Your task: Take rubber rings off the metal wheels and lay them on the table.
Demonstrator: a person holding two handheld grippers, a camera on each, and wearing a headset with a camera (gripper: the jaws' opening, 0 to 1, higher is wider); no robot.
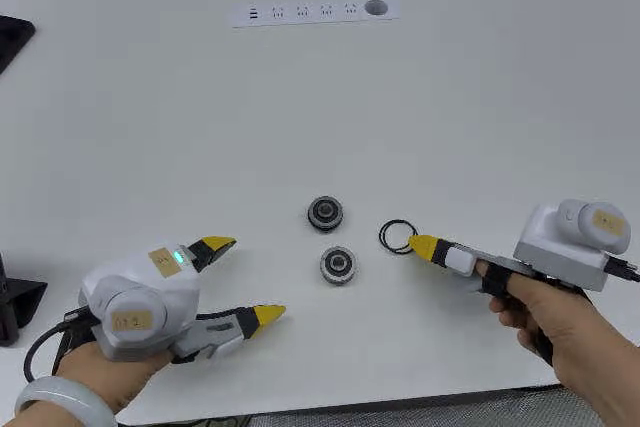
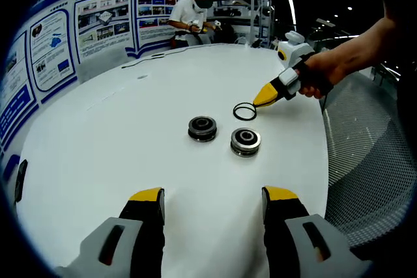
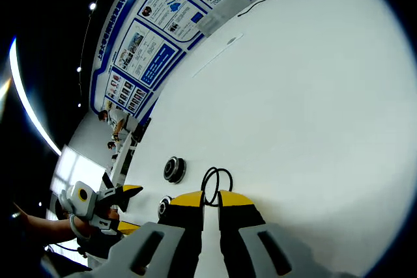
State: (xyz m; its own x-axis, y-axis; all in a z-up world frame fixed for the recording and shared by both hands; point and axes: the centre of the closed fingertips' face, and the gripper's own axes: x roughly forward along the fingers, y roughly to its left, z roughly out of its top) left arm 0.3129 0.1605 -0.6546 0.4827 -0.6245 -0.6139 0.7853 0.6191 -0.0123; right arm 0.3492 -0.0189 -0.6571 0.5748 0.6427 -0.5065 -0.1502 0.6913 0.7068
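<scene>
A long white plastic power strip (image 1: 315, 12) lay flat on the far part of the white table (image 1: 480, 117), with a round grey button at its right end. A black angular object (image 1: 12, 39) sat at the far left, cut off by the frame. In the left gripper view, blue-and-white printed posters (image 2: 104, 21) lined the wall. A person in a white shirt (image 2: 187, 12) stood beyond the table near a metal shelving rack (image 2: 251, 1). A grey mesh floor (image 2: 371, 161) ran alongside.

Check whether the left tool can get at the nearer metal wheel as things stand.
Probably yes. The left tool is open, with bare table between it and the nearer wheel. The right tool is off to the side, closed on the rubber rings.
</scene>
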